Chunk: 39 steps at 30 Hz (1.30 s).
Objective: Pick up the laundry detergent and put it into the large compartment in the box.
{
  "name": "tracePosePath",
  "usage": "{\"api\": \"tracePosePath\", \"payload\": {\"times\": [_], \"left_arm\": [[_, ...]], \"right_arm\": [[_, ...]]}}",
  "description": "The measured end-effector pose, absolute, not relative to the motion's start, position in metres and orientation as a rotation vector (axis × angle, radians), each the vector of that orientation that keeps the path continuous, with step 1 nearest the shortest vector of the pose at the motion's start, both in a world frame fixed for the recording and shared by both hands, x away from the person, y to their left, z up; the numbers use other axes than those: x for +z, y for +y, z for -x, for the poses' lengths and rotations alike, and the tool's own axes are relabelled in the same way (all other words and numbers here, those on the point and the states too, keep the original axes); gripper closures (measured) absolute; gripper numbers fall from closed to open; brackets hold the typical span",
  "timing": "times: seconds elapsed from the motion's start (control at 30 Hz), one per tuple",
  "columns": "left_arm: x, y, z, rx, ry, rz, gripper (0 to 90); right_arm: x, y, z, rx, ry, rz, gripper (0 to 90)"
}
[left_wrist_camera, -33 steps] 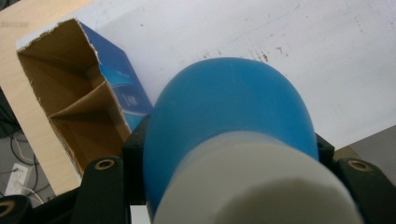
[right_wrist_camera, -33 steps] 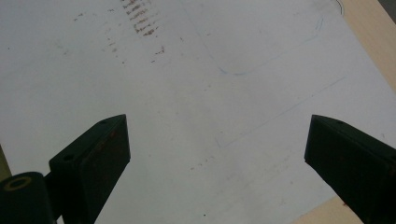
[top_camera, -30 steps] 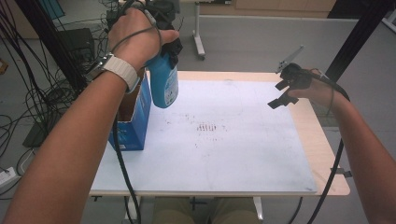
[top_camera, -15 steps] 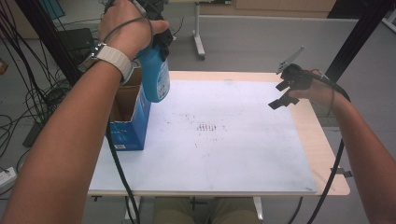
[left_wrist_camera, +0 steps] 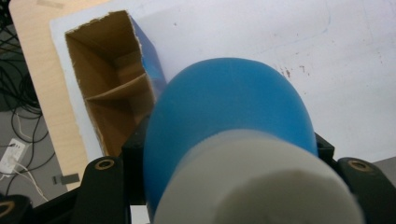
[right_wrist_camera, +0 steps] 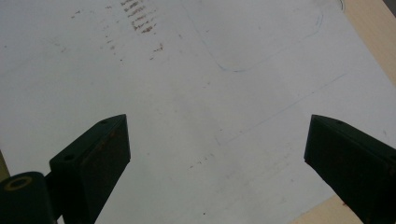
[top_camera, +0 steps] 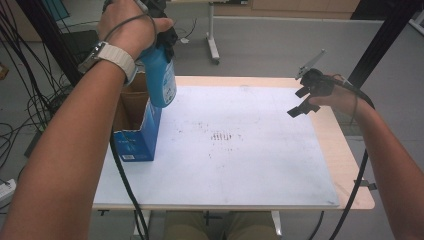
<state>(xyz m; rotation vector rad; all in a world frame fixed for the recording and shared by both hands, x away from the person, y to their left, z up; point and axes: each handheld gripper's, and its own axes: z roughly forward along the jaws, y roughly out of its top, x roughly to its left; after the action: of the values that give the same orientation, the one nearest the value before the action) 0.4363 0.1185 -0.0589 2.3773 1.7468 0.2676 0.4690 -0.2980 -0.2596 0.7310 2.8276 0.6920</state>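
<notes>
A blue bottle (top_camera: 161,80) with a white cap hangs in the air above the table's left side, bottom down, held by my left gripper (top_camera: 157,22) shut on its upper part. In the left gripper view the bottle (left_wrist_camera: 229,121) sits between the black jaws, its white cap nearest the camera. Just below and left of it stands a blue cardboard box (top_camera: 137,132) with an open top and a brown inside (left_wrist_camera: 109,93). My right gripper (top_camera: 301,102) hovers open over the table's right side, nothing between its jaws (right_wrist_camera: 212,154).
A white sheet (top_camera: 225,145) with faint brown marks covers most of the wooden table (top_camera: 350,165). Cables and black stands lie on the floor at the left. A black post rises at the far right.
My left hand has lifted the blue bottle up and away toward the far left, higher above the box. The right gripper has stayed where it was.
</notes>
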Motion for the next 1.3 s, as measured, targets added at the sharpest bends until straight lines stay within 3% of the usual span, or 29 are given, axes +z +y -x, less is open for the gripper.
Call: {"api": "tracePosePath", "payload": {"times": [1.3], "left_arm": [[-0.052, 0.163, -0.445, 0.283, 1.905, -2.266, 39.3]], "right_arm": [[-0.264, -0.295, -0.475, 0.683, 2.838, -0.736, 7.2]]}}
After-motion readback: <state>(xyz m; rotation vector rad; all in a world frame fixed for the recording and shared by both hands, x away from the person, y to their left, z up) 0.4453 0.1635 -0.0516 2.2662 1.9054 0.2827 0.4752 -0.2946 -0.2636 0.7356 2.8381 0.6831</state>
